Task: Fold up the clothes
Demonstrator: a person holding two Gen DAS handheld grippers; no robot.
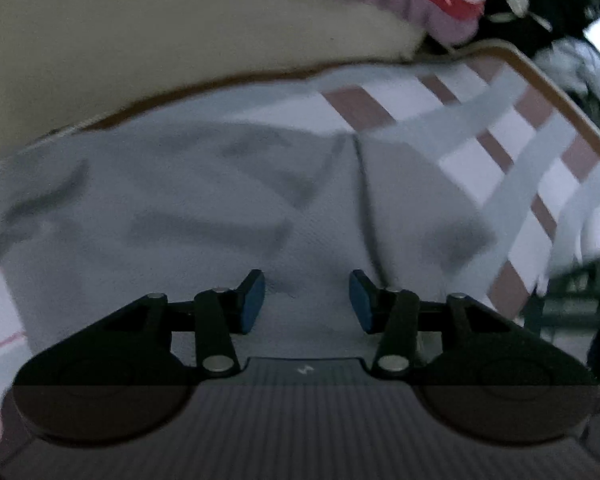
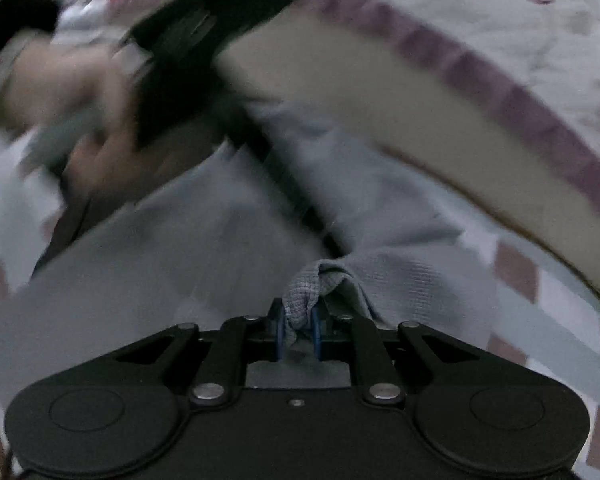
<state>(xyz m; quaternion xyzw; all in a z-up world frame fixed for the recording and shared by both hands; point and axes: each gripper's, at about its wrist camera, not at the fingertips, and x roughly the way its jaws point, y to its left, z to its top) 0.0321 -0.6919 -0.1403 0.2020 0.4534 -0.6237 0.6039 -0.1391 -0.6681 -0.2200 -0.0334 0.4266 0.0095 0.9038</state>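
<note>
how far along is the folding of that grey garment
Early. Done: the grey garment lies spread on the checked sheet. In hand: the right gripper pinches a bunched edge; the left gripper is open above the cloth. Left: no finished fold shows.

Location: a home, most likely a bedroom. Indicators: the work surface is a soft one covered by a checked sheet [image 1: 512, 128] in white, grey and brown, bordered by a thick beige mattress [image 2: 380, 92] with a purple patterned edge. A floral bedspread [image 2: 520, 20] lies beyond it. A grey garment [image 1: 204, 208] lies spread on the sheet.
</note>
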